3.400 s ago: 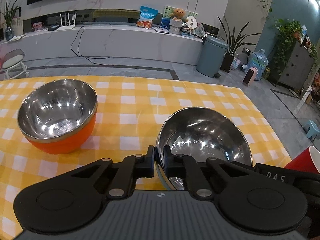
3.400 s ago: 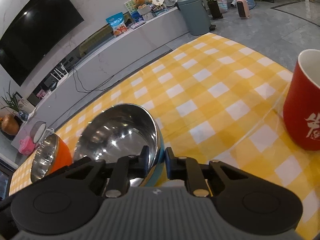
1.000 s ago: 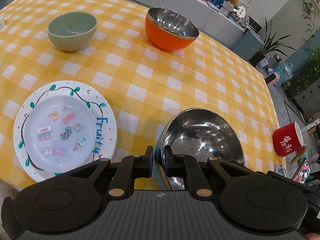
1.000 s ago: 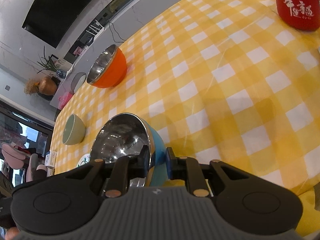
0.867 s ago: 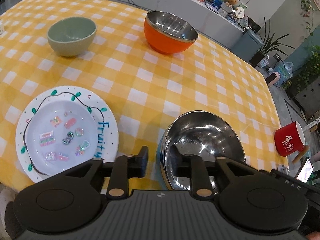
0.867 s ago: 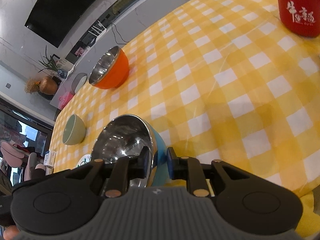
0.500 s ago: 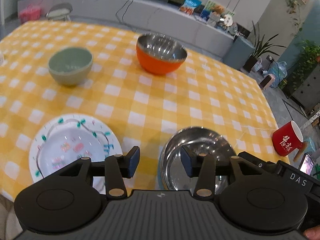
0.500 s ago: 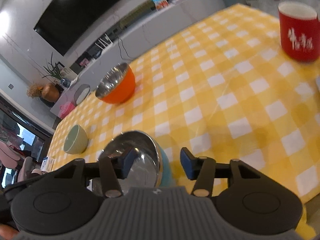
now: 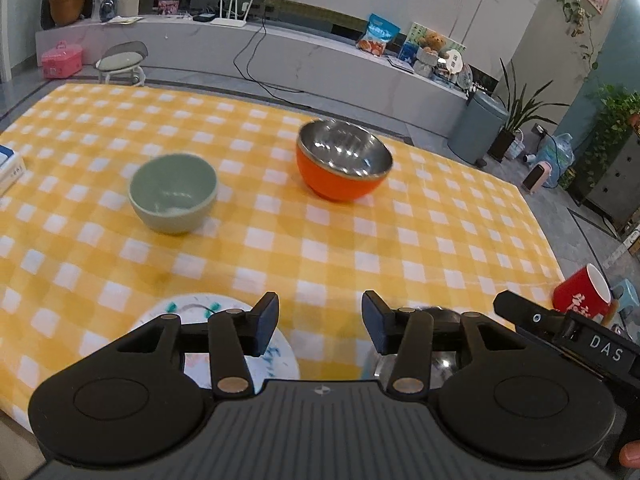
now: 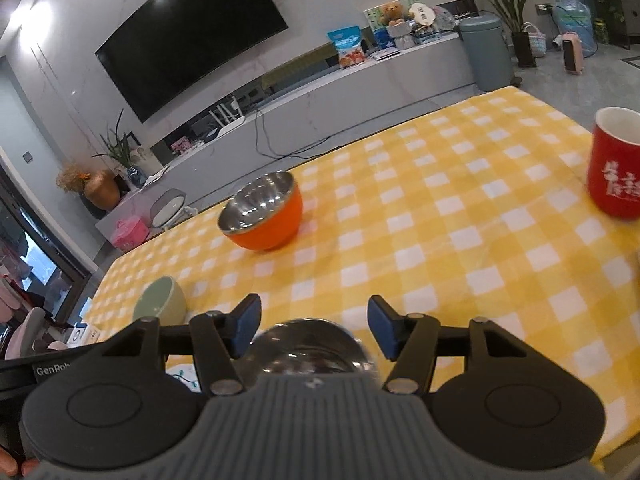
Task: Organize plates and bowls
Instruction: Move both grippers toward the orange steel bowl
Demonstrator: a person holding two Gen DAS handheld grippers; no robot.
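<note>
red mug (image 10: 614, 164) — checked tablecloth (image 9: 320, 248), television (image 10: 188, 36)

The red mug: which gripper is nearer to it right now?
Right. The red mug stands close ahead and right of the open right gripper. From the open left gripper it sits farther off, at the table's right edge.

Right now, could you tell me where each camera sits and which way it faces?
Left wrist: on the left gripper, facing across the checked table toward the TV wall; open fingers and a fingertip show.
Right wrist: on the right gripper, over the steel bowl, angled leftward across the table; open fingers show.
Shared: orange bowl, green bowl, red cup, painted plate.
</note>
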